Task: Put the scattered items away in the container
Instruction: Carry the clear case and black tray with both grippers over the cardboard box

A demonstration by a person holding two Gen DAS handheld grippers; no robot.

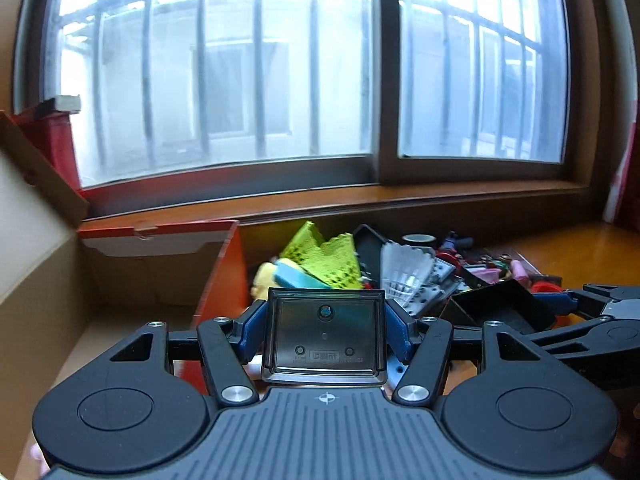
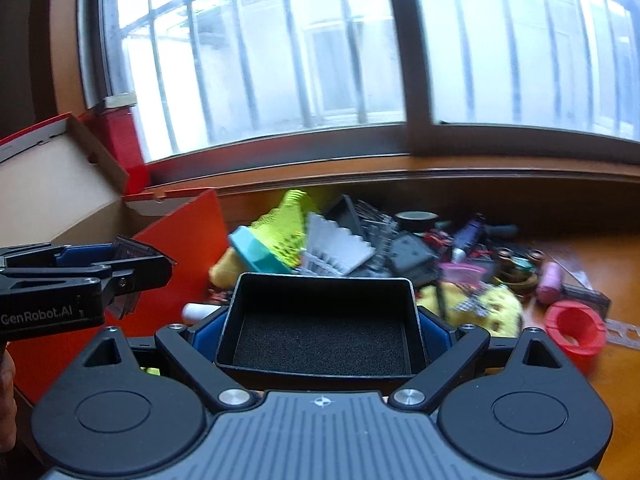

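Note:
My left gripper is shut on a smoky transparent plastic lid, held above the table beside the open orange cardboard box. It also shows from the side in the right wrist view. My right gripper is shut on a black open box with a foam lining, also seen in the left wrist view. Behind both lies a pile of scattered items: a yellow-green shuttlecock, a white shuttlecock, a red ring and several small toys.
The orange box stands open at the left with its flap up. A wooden window sill and a barred window run behind the pile. A yellow plush, a tape roll and a pink cylinder lie on the wooden table.

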